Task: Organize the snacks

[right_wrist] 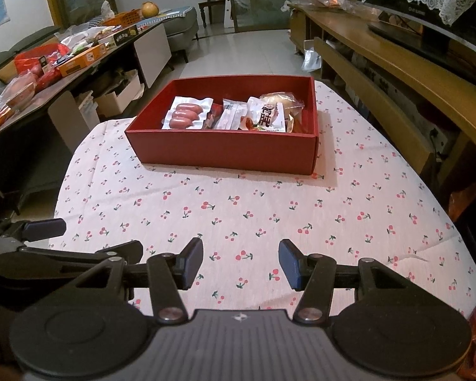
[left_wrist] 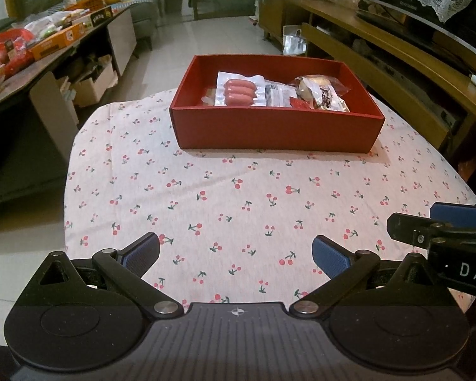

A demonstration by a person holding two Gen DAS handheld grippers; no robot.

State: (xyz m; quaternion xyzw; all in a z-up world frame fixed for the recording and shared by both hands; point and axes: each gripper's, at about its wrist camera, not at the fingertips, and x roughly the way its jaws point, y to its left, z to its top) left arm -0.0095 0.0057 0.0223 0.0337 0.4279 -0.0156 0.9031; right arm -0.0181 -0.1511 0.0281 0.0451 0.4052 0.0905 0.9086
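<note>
A red cardboard box (left_wrist: 276, 130) (right_wrist: 225, 150) stands at the far end of a table with a cherry-print cloth (left_wrist: 238, 209) (right_wrist: 244, 216). Inside lie a vacuum pack of pink sausages (left_wrist: 239, 91) (right_wrist: 185, 115), a clear packet with a dark label (left_wrist: 274, 95) (right_wrist: 230, 114), and a white packet with black characters (left_wrist: 325, 96) (right_wrist: 269, 116). My left gripper (left_wrist: 236, 255) hovers open over the near cloth, nothing between its blue pads. My right gripper (right_wrist: 241, 263) is also open and empty, beside the left one; it shows at the right edge of the left wrist view (left_wrist: 441, 225).
A long side table (left_wrist: 41, 54) (right_wrist: 63, 63) on the left carries many snack packs, an orange box and a round yellow fruit. A wooden TV unit (left_wrist: 412, 50) (right_wrist: 412, 73) runs along the right. Tiled floor lies beyond the table.
</note>
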